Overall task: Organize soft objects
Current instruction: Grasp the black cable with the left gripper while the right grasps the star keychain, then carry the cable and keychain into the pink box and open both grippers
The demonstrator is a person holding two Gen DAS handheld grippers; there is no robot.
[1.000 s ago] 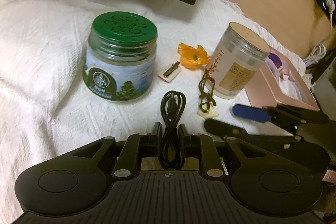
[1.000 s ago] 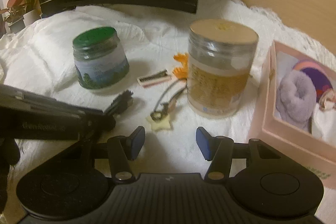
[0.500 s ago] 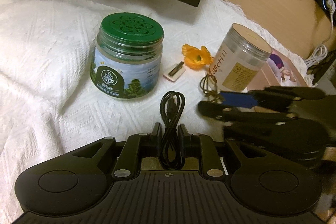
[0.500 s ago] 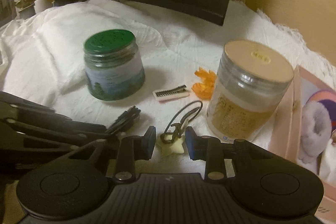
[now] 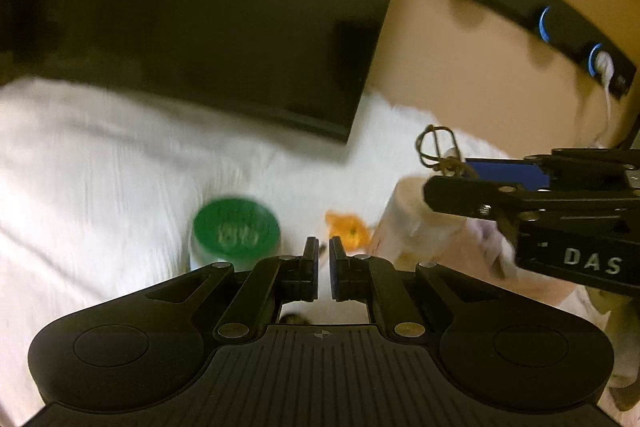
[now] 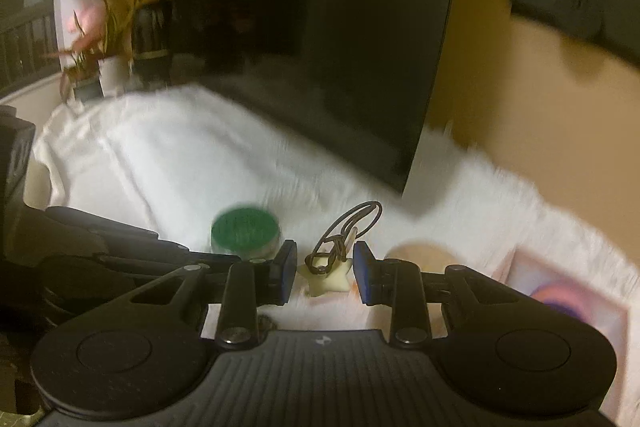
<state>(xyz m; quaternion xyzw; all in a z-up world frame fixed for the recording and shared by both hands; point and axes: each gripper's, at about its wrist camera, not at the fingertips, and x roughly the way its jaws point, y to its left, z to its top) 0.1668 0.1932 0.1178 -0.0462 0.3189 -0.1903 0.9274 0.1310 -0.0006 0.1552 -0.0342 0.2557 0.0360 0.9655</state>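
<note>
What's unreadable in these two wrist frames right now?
- Left wrist view: what the dark scrap under the left gripper is. The gripper's own body covers most of it.
- Both views: the label on the green-lidded jar, smeared by motion blur.
- Right wrist view: what lies in the pink box, too blurred to identify.

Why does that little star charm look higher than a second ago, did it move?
Yes. The star charm, held in the right gripper, has risen off the white cloth, above the green-lidded jar.

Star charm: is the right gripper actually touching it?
Touching. The right wrist view shows the star charm wedged between the right gripper pads, lifted clear of the white cloth.
</note>
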